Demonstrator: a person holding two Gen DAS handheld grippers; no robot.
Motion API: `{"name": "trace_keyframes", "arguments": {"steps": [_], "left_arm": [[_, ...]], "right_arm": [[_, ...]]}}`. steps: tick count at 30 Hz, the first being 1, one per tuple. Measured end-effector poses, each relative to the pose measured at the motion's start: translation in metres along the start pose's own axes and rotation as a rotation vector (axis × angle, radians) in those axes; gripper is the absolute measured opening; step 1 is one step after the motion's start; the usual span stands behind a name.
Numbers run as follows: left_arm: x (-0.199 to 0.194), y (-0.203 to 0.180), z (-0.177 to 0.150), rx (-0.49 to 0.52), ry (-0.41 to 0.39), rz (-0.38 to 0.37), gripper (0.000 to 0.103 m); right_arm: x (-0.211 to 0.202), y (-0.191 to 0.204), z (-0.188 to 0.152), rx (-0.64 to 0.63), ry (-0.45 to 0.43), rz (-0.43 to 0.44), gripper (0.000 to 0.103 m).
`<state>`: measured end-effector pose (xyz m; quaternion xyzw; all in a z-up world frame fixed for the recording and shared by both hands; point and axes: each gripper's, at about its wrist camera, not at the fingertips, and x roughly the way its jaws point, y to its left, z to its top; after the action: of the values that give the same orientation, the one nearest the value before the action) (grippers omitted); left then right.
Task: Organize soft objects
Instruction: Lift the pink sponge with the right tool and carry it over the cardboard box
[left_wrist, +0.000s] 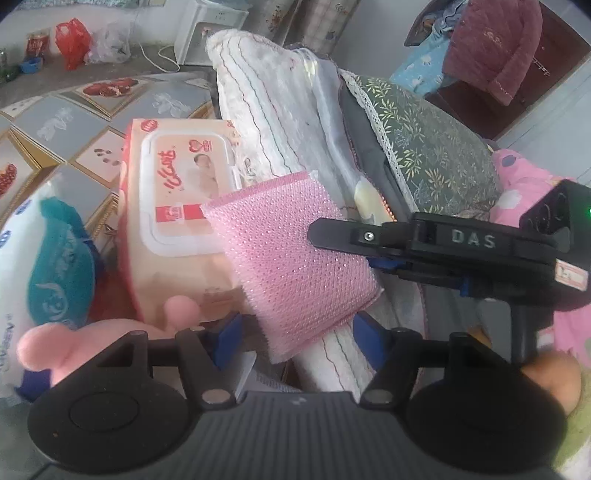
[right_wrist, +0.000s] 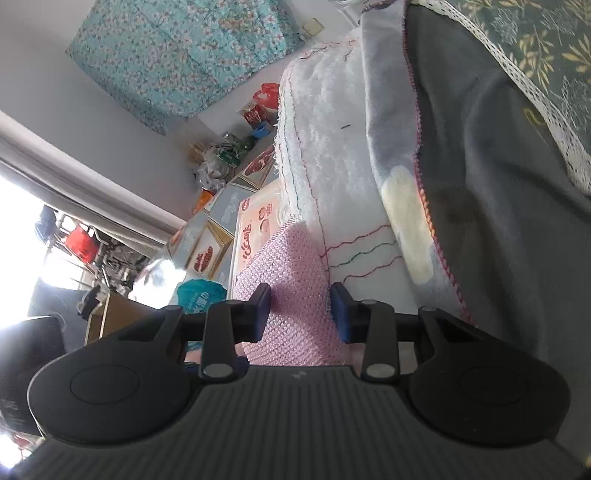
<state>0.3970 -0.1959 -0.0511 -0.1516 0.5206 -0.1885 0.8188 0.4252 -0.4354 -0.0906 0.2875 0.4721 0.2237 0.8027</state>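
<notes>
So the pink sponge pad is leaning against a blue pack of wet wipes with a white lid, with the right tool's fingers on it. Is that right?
Not quite: the pack of wet wipes is peach-pink, not blue; the left wrist view shows it. The rest holds: the pink sponge pad leans against that pack with its white lid, and the right gripper has its fingers on the pad.

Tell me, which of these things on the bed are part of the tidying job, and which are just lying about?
Part of the job:
- pink sponge, between the right gripper's pads
- wet wipes pack
- pink plush toy
- left gripper, jaws apart

Lying about:
- red plastic bag on the floor
- maroon garment hanging behind
- green leaf-print pillow
</notes>
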Motion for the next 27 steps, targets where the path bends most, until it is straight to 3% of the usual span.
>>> {"name": "trace_keyframes", "arguments": {"steps": [6,11,21,27], "left_arm": [[0.001,0.0,0.001,-0.013,-0.003,-0.015,0.063],[-0.024,-0.009,-0.005,0.018,-0.031,-0.017,0.063],[-0.128,-0.02,-0.027,0.081,-0.119,0.028,0.063],[-0.204,-0.007,-0.054,0.126,-0.215,0.148,0.064]], "right_arm": [[-0.005,0.003,-0.003,0.01,-0.007,0.02,0.032],[-0.022,0.018,-0.009,0.011,-0.033,0.043,0.031],[-0.073,0.11,-0.045,-0.082,-0.134,0.115,0.032],[-0.073,0.183,-0.065,-0.138,-0.125,0.21,0.032]]}}
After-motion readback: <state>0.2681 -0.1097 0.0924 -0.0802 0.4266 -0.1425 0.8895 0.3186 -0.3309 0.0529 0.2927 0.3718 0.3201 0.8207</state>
